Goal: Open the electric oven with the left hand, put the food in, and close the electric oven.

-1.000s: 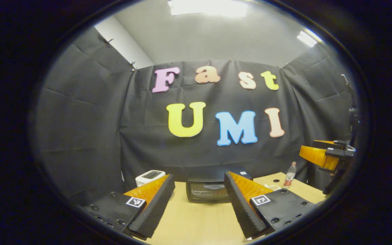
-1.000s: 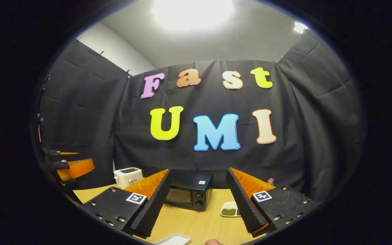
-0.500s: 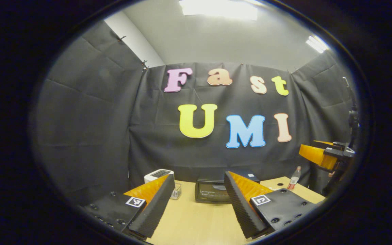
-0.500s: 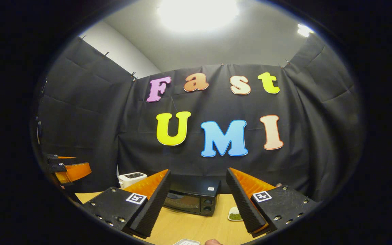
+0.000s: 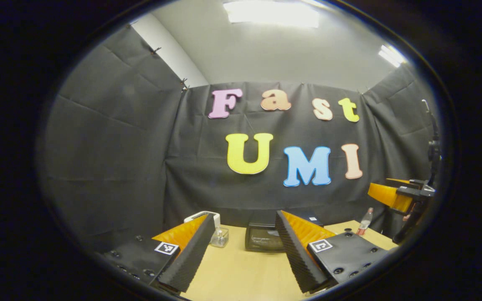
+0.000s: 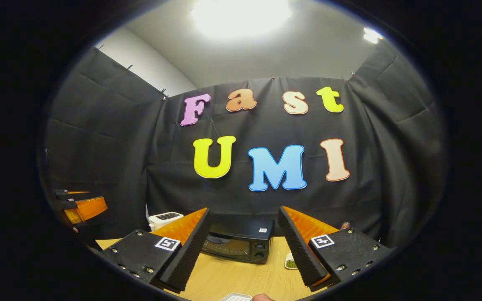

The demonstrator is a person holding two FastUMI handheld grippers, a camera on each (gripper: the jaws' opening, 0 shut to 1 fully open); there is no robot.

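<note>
The black electric oven (image 5: pixel 264 237) stands with its door closed at the back of the wooden table (image 5: pixel 241 271). My left gripper (image 5: pixel 244 223) hovers open in front of it, well short of the door, with nothing between its fingers. In the right gripper view the oven (image 6: pixel 239 243) sits left of a small white dish (image 6: pixel 291 263) holding green food. My right gripper (image 6: pixel 243 217) is open and empty above the table. A white tray (image 6: pixel 236 297) and a fingertip (image 6: pixel 262 297) peek in at the bottom edge.
A white toaster (image 5: pixel 201 216) and a small glass jar (image 5: pixel 219 237) stand left of the oven. A bottle (image 5: pixel 365 221) stands at the back right, below the right gripper (image 5: pixel 387 193). In the right gripper view the left gripper (image 6: pixel 80 207) hangs at the far left.
Both views have tipped upward a little, so the table items sit lower. In the left gripper view the oven and toaster slid right. Both grippers stayed open.
</note>
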